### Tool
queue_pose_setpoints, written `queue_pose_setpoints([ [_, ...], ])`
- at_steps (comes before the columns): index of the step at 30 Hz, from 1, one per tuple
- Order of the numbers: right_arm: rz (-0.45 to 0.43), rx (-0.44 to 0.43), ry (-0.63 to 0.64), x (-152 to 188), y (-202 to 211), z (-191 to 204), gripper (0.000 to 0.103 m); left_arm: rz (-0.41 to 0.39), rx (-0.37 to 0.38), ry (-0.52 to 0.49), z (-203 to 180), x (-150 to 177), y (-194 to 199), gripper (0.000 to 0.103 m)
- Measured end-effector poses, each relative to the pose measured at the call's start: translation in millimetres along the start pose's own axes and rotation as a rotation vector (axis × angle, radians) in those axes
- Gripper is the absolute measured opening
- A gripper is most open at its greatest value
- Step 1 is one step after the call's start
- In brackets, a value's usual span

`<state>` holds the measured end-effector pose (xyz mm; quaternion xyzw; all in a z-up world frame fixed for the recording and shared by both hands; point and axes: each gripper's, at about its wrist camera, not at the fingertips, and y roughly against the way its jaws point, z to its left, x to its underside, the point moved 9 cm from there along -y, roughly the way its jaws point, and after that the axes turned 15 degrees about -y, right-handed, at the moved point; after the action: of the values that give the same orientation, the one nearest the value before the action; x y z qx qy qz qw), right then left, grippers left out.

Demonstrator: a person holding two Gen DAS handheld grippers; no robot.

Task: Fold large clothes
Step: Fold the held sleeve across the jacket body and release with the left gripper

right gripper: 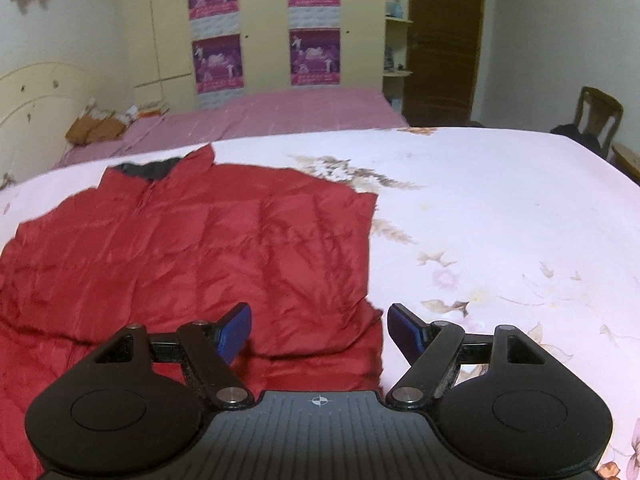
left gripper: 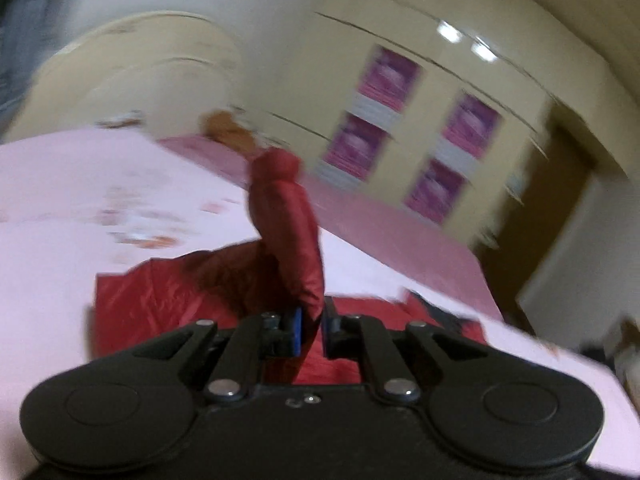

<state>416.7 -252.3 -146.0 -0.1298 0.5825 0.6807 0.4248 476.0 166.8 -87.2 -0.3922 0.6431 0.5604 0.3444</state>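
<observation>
Now the left gripper [left gripper: 311, 322] is clamped on the red jacket's [right gripper: 192, 240] sleeve [left gripper: 286, 224]; carry it smoothly across the body, while the right gripper [right gripper: 320, 330], fingers apart, steadies the hem on the bed [right gripper: 500, 208].

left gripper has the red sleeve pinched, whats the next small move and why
Probably carry the sleeve across and lay it on the jacket body. The left gripper is shut on the sleeve, which stands lifted off the bed, while the body lies flat and spread. The right gripper hangs open over the jacket's near edge, holding nothing, so it could pin the body down.
</observation>
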Motion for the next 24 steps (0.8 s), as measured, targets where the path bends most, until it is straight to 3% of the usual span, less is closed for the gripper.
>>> queue_pose_setpoints([
  [2, 0.001, 0.001, -0.017, -2.7, -0.8, -4.0, 0.075, 0.017, 0.057, -0.061, -39.3, 1.7, -14.7, 0.009],
  [8, -0.010, 0.008, -0.060, -14.1, -5.1, -18.2, 0.075, 0.065, 0.182, -0.167, -108.2, 20.2, -42.2, 0.009],
  [18, -0.011, 0.021, -0.121, -21.8, -6.6, -53.2, 0.075, 0.150, 0.329, -0.291, -174.9, 54.8, -65.6, 0.009],
  [24, -0.007, 0.034, -0.140, -24.1, -3.2, -77.7, 0.075, 0.167, 0.380, -0.376, -212.2, 69.6, -72.8, 0.009],
])
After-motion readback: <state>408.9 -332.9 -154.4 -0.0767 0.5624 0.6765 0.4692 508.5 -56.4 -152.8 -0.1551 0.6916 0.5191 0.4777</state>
